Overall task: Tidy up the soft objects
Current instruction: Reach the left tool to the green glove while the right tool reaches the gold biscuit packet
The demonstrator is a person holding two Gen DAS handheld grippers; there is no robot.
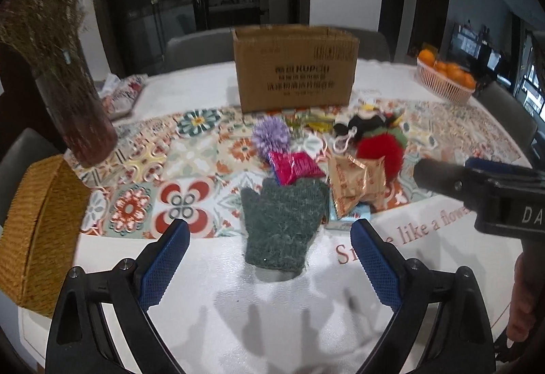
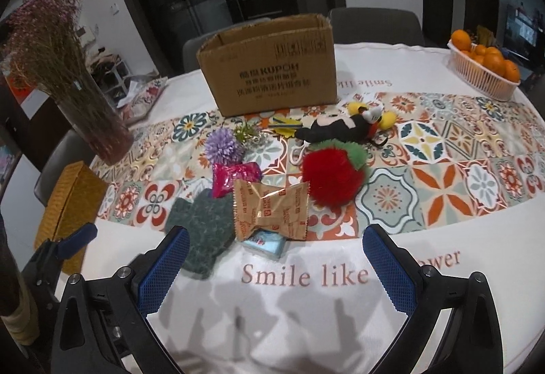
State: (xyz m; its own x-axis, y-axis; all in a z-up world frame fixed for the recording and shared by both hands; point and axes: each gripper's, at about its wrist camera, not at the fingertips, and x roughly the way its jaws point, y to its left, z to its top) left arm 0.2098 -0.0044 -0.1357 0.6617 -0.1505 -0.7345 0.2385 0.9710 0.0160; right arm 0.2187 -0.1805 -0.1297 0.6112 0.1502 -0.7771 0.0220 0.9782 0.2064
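**Around the cardboard box: soft things waiting on the table**

Behind the heap of soft things we see the cardboard box [image 2: 269, 74], open at the top; from our angle we cannot tell what lies inside it. Well to the right of the box stands a pink basket [image 2: 483, 74] filled with oranges [image 2: 494, 59]. Far left of the box a glass vase [image 2: 98, 125] holds dried flowers, and nearer to us on that side sits a woven yellow box [image 2: 68, 203].

Just in front of the box lie a black plush toy [image 2: 340, 130], a purple pompom flower [image 2: 223, 145] and a red fluffy ball [image 2: 328, 174] with green trim. Nearer still are a pink packet [image 2: 231, 178], a gold snack wrapper [image 2: 269, 207] resting on a small blue packet [image 2: 265, 243], and a dark green knitted glove [image 1: 282, 220] flat on the cloth.

Our left gripper [image 1: 270, 251] hovers with its blue jaws wide apart and nothing between them, the glove just beyond. Our right gripper [image 2: 276, 258] is likewise spread and empty.

A white table [image 2: 425, 306] carries a patterned runner [image 2: 442, 169]; grey chairs and dark glass cabinets stand behind the box.
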